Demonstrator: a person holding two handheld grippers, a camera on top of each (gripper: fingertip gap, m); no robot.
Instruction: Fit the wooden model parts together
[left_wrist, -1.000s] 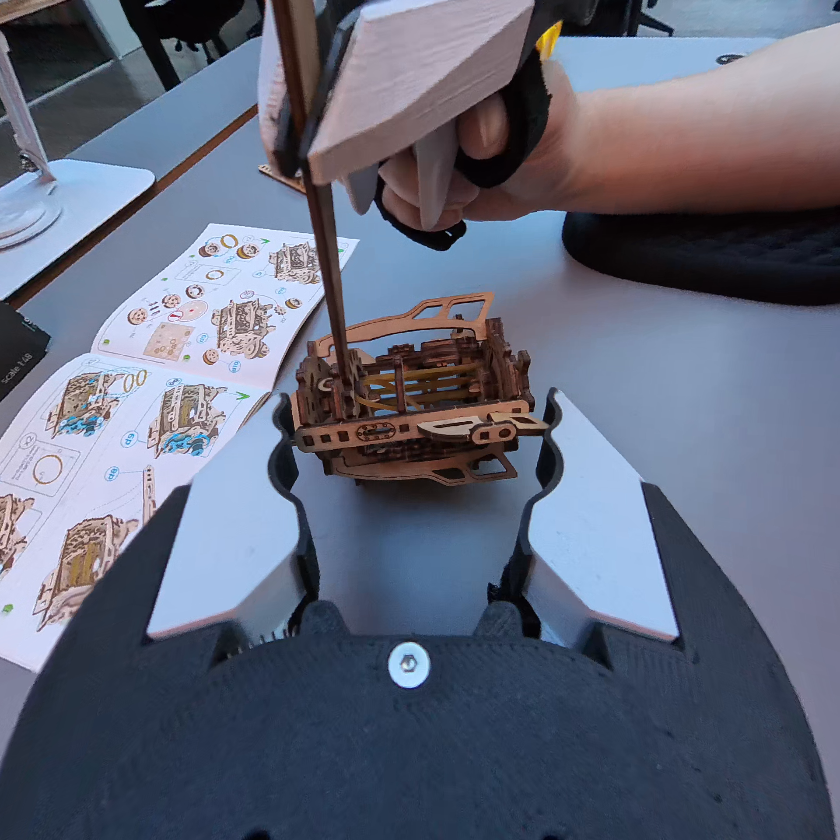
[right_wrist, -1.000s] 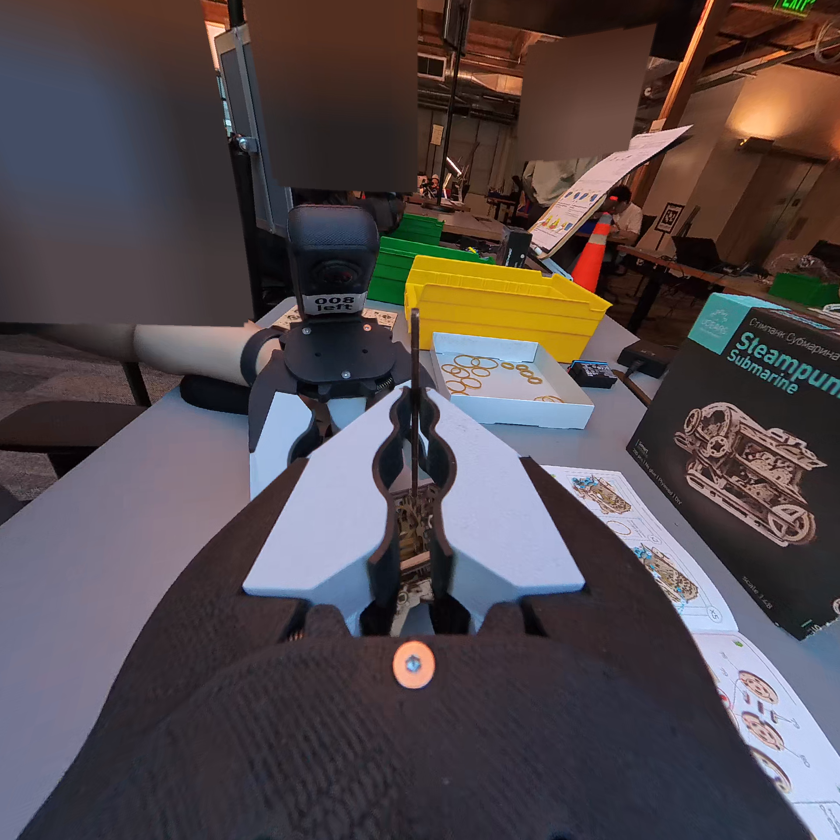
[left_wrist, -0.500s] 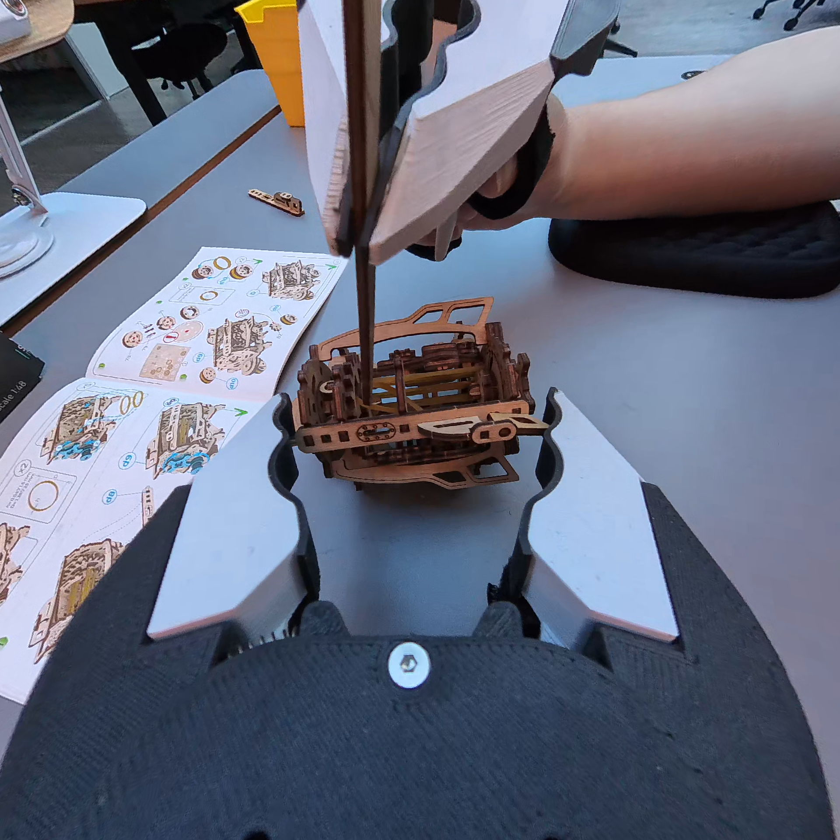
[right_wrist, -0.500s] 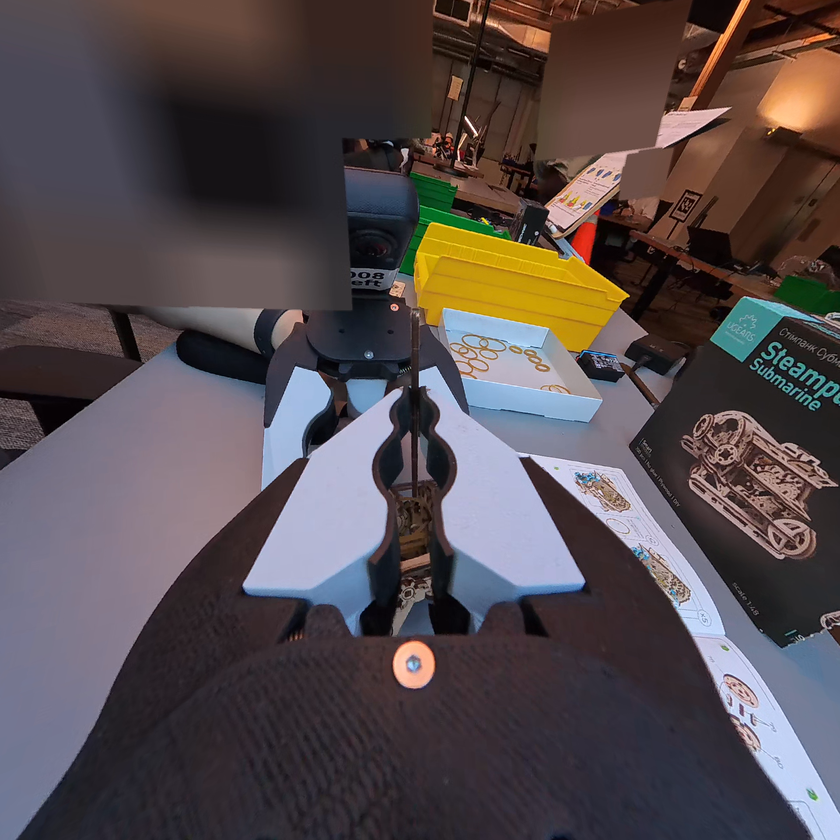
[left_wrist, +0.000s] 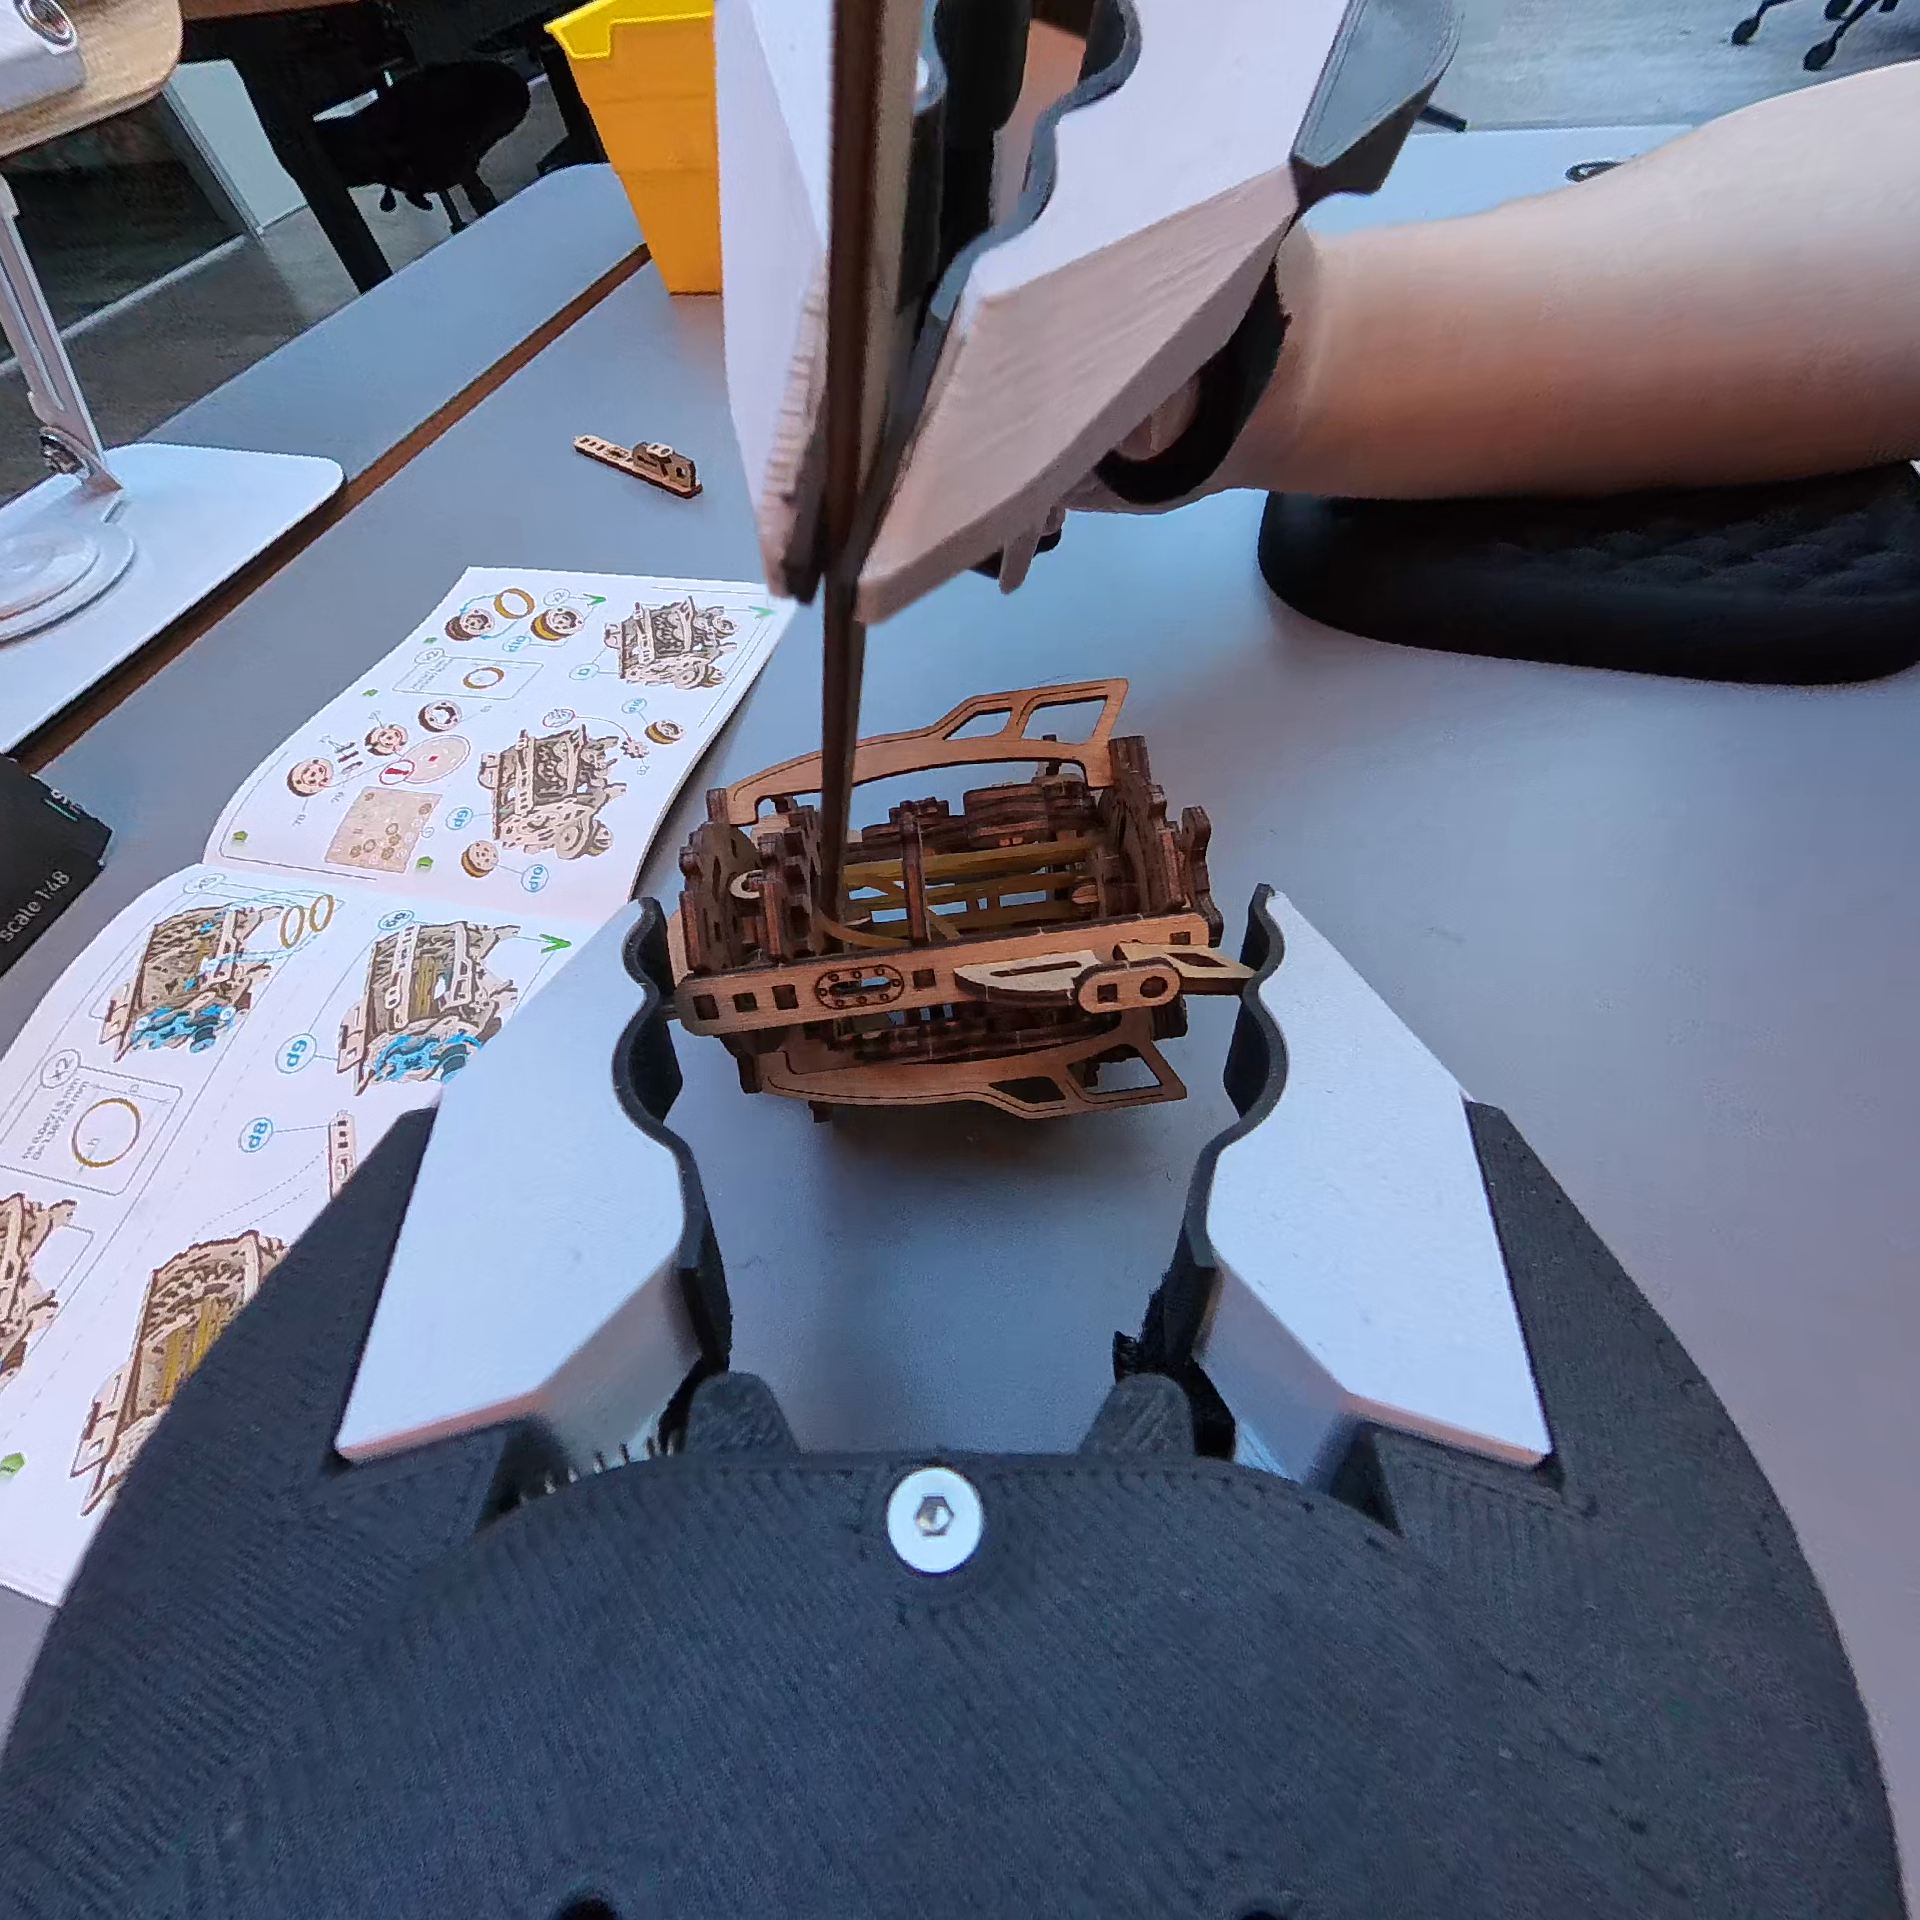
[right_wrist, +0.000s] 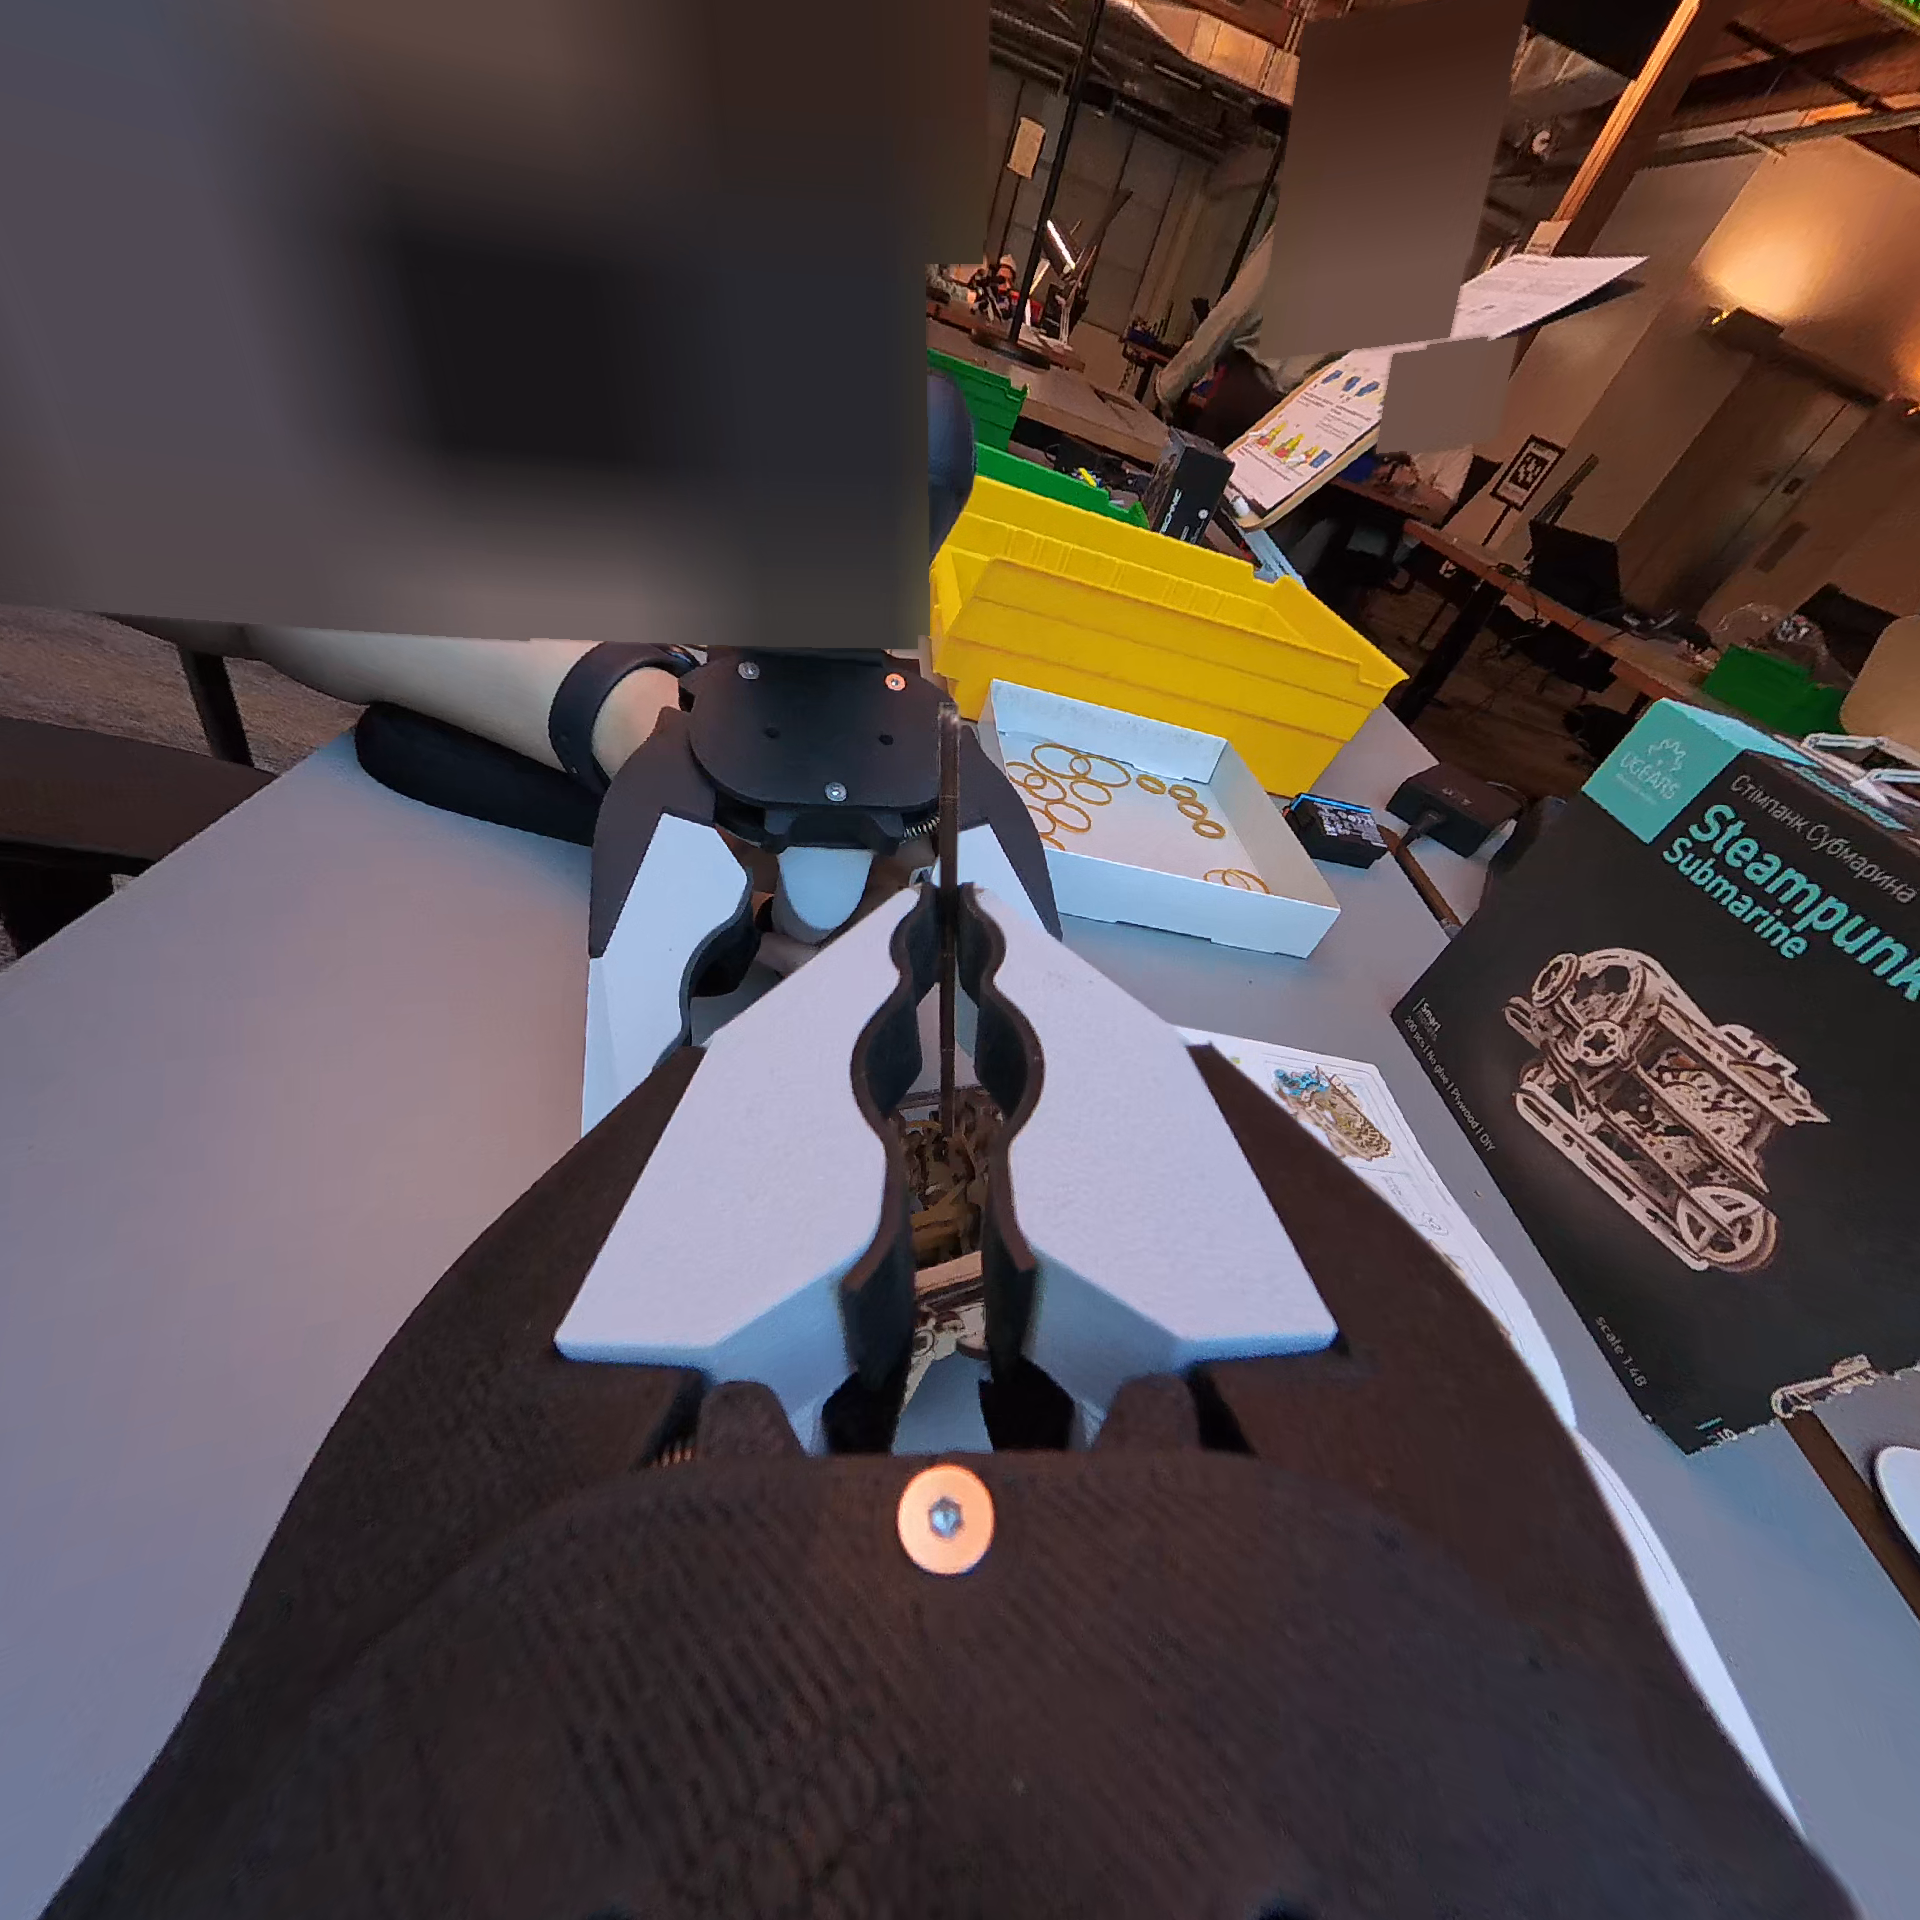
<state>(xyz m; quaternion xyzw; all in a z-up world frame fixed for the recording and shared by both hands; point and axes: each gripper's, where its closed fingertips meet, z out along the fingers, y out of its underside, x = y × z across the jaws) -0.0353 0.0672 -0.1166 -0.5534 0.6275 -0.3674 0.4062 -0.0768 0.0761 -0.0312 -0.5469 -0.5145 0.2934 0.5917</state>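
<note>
The partly built wooden model (left_wrist: 935, 935) stands on the grey table (left_wrist: 1507, 987). My left gripper (left_wrist: 951, 930) is open, with a fingertip close beside each end of the model; I cannot tell if they touch it. My right gripper (left_wrist: 821, 582) hangs above the model, shut on a thin dark wooden stick (left_wrist: 842, 707). The stick's lower end reaches down into the model's left part, among gears and rubber bands. In the right wrist view the right gripper (right_wrist: 945, 904) pinches the stick (right_wrist: 948, 810), and the model (right_wrist: 940, 1174) shows through the gap between the fingers.
An open instruction booklet (left_wrist: 364, 883) lies left of the model, with a small loose wooden part (left_wrist: 639, 462) beyond it. A black wrist pad (left_wrist: 1590, 582) lies at the right. A white tray of rubber bands (right_wrist: 1143, 883), yellow bins (right_wrist: 1143, 623) and the kit box (right_wrist: 1714, 1039) stand nearby. Left tips to right tips: about 8 cm.
The right gripper has swung the stick from a lean to nearly upright. The stick's lower end has shifted slightly right and deeper into the model. The left gripper has stayed open around the model.
</note>
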